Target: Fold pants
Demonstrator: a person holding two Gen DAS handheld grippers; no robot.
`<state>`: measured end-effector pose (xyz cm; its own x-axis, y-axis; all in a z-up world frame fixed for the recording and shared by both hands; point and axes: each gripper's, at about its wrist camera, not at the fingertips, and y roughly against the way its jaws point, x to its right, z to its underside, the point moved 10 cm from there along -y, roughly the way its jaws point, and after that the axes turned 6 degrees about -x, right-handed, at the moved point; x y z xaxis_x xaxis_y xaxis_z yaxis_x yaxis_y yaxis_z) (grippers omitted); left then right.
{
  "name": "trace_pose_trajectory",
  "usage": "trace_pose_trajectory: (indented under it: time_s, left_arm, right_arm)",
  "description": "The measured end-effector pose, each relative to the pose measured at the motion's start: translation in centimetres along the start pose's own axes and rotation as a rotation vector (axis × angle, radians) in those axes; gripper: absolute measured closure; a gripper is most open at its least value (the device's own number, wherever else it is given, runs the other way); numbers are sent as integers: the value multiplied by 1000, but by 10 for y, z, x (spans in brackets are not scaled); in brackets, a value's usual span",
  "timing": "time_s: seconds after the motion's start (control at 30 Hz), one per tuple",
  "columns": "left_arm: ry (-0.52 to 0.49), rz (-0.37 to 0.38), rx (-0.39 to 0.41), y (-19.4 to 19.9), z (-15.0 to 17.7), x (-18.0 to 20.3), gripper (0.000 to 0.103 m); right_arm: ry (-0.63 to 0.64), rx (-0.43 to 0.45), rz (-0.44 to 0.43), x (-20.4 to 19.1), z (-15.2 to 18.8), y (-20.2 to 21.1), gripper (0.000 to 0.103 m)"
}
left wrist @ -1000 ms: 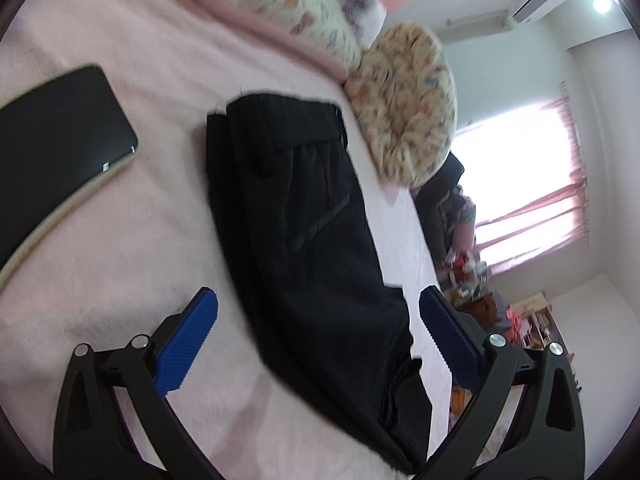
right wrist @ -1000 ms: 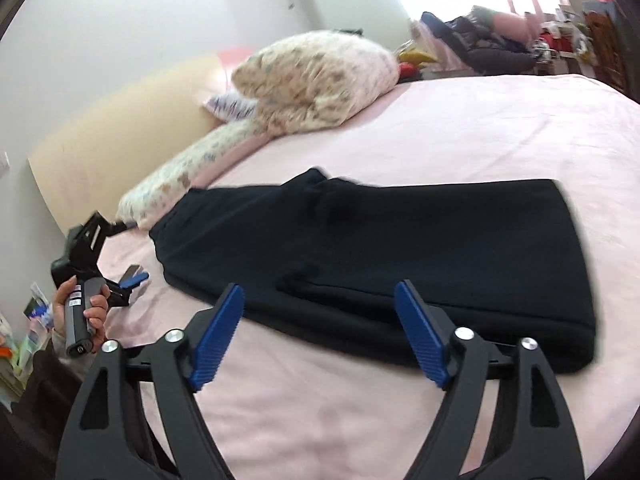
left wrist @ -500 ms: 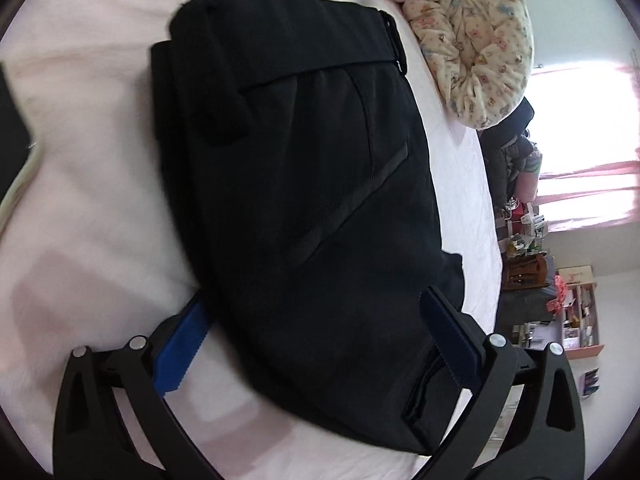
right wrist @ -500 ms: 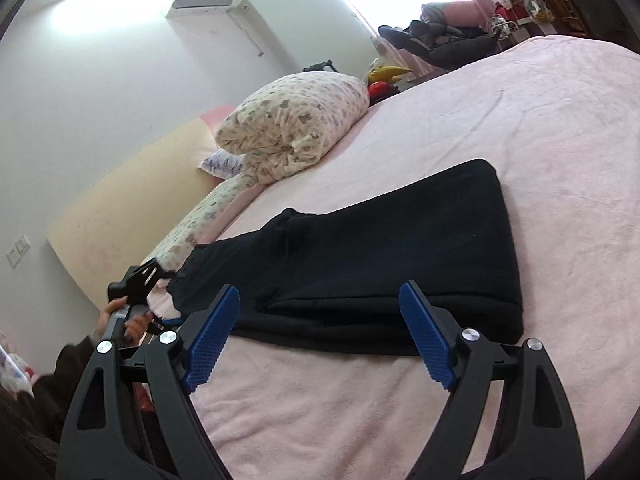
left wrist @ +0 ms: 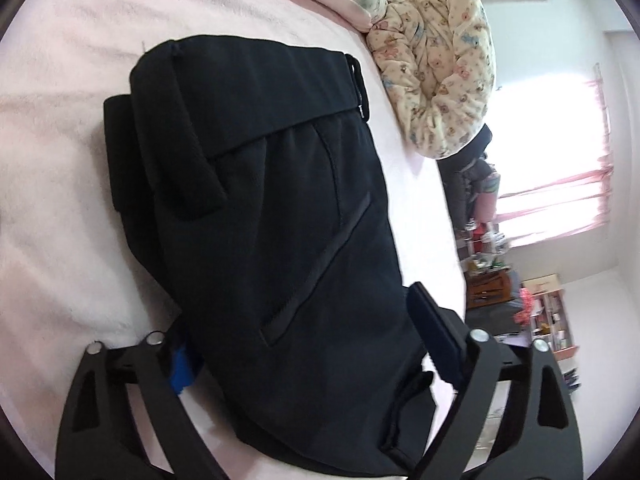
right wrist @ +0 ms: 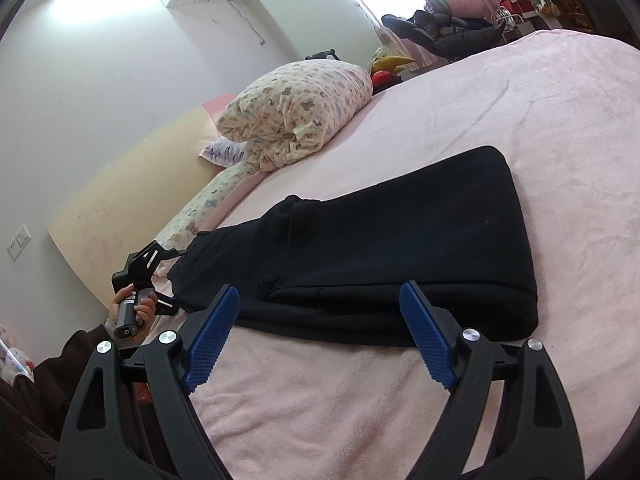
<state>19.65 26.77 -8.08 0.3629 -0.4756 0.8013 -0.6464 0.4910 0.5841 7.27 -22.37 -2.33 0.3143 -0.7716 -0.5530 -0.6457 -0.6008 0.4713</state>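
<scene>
Though the pants (left wrist: 260,216) carry a waistband and a slanted pocket seam, no brand, label or writing can be read on them or anywhere else. They lie folded lengthwise, black, on the pink bed (right wrist: 480,112), waistband toward the patterned pillows (right wrist: 296,112).

From the left wrist view, the left tongs (left wrist: 304,344) point down over the waist end, their jaws closing with the cloth between them: one blue pad (left wrist: 182,372) is half hidden at the garment's edge, the other lies over the fabric on the opposite side. Whether the pads press on it yet cannot be told.

The right tongs (right wrist: 320,340) hang wide apart, just short of the near edge of the pants, holding nothing. In the right wrist view, a hand (right wrist: 134,308) grips the left tool's handle by the waistband.
</scene>
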Motion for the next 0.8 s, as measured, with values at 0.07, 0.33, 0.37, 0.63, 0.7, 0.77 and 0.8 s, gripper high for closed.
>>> trace_pose_trajectory:
  time_s: [0.07, 0.33, 0.37, 0.63, 0.7, 0.77, 0.8]
  left_arm:
    - [-1, -29, 8, -1, 0, -3, 25]
    - [56, -41, 21, 2, -3, -23, 68]
    - [49, -49, 26, 3, -3, -22, 70]
    - [-229, -241, 142, 24, 1, 44, 85]
    - [-314, -292, 166, 29, 4, 70, 86]
    - [-383, -333, 187, 30, 8, 94, 86]
    - [-405, -344, 194, 31, 10, 103, 86]
  right_arm:
    - [0, -8, -1, 0, 1, -2, 18]
    - [-1, -34, -1, -2, 6, -7, 17]
    - [-2, -33, -3, -1, 6, -7, 17]
    - [-39, 13, -39, -1, -3, 3, 17]
    - [-48, 33, -51, -1, -7, 9, 17]
    - [-56, 49, -62, -1, -11, 15, 17]
    - [-60, 62, -67, -1, -13, 19, 16]
